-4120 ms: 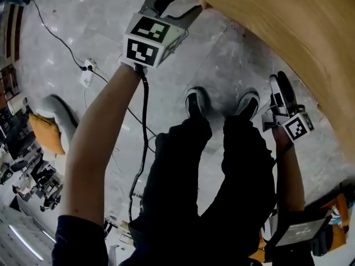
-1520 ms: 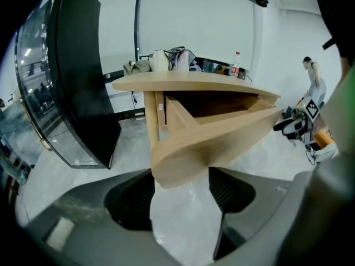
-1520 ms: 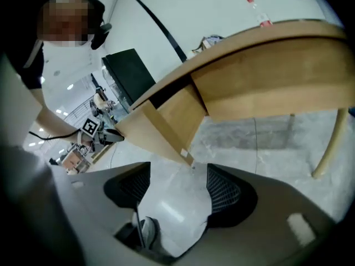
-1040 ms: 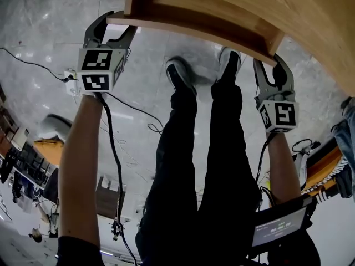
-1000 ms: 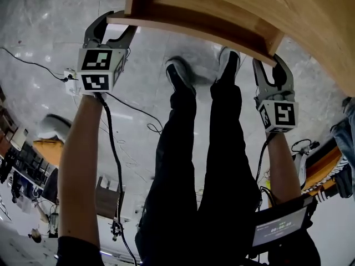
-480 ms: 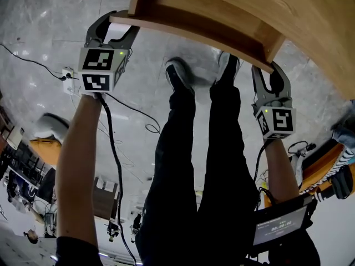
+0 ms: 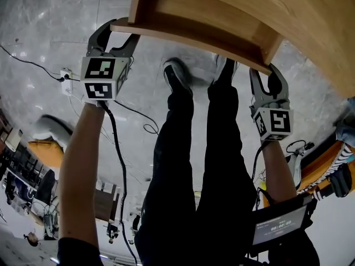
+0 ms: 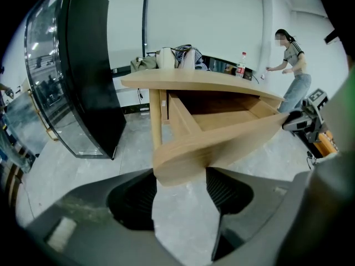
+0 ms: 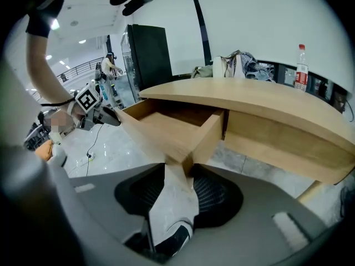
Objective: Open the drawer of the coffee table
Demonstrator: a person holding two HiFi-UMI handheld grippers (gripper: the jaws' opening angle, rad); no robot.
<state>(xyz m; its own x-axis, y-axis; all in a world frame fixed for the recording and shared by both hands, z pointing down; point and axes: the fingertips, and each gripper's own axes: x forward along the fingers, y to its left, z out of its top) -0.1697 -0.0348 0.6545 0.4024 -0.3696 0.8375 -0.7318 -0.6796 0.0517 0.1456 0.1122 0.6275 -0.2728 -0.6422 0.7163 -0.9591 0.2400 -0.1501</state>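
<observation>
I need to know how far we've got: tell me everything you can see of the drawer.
The drawer is light wood, a shallow open-topped box with a plain front panel, no handle visible. It stands pulled out from under the coffee table's top, and looks empty. The left gripper clamps the front panel's left end; the right gripper has its right corner between its jaws, which are opening.

No readable text; the digits on the small screen (image 7: 279, 226) are blurred.
</observation>
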